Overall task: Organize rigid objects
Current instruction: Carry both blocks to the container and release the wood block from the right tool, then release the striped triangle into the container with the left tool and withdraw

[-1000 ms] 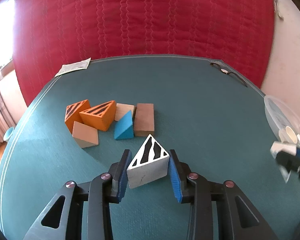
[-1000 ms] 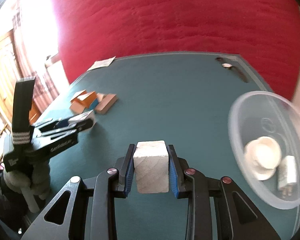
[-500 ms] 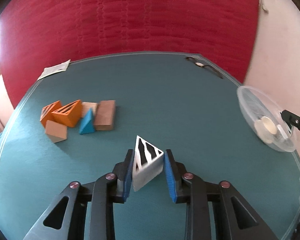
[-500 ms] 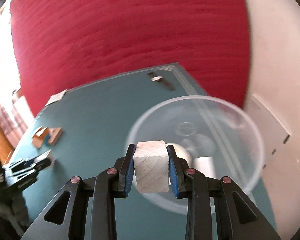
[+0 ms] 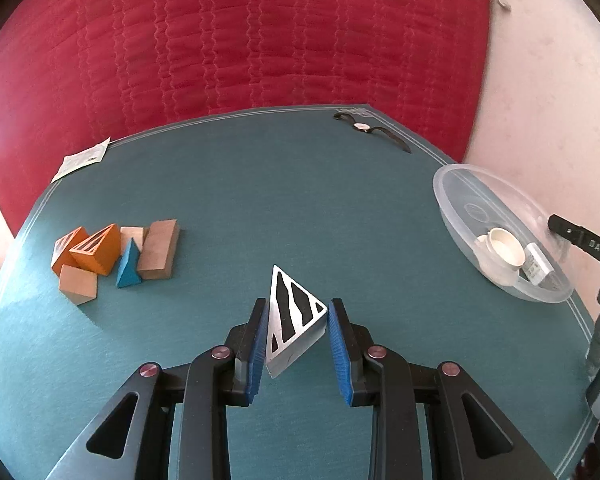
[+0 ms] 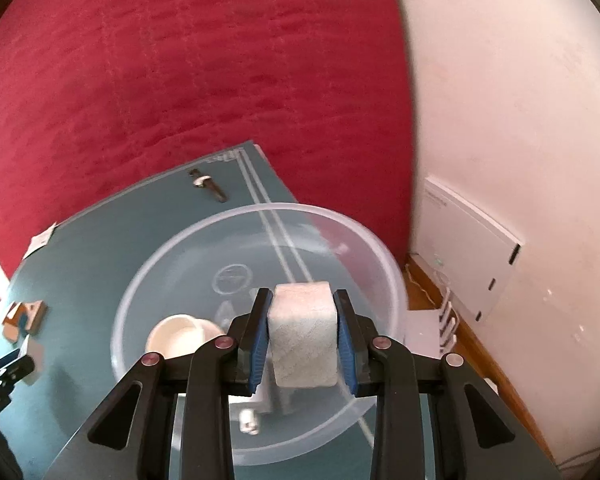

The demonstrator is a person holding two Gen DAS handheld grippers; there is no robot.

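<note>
Risk sits mostly with the left gripper (image 5: 296,334): its jaws are nearly closed on the white zebra-striped wedge (image 5: 294,320), but the wedge sits skewed between them, one pad against a flat side and the other seemingly on a sloping corner — a bite like that could let it twist or slide out over the teal table (image 5: 260,184) before it gets to the clear bowl (image 5: 452,188) at the right edge. The right gripper (image 6: 302,344) clamps a pale wooden cube (image 6: 303,340) squarely, directly above that bowl. Released from this height, the cube may strike the white cup (image 6: 176,334) or the charger lying inside and bounce — or shove the light bowl nearer the table's edge.
</note>
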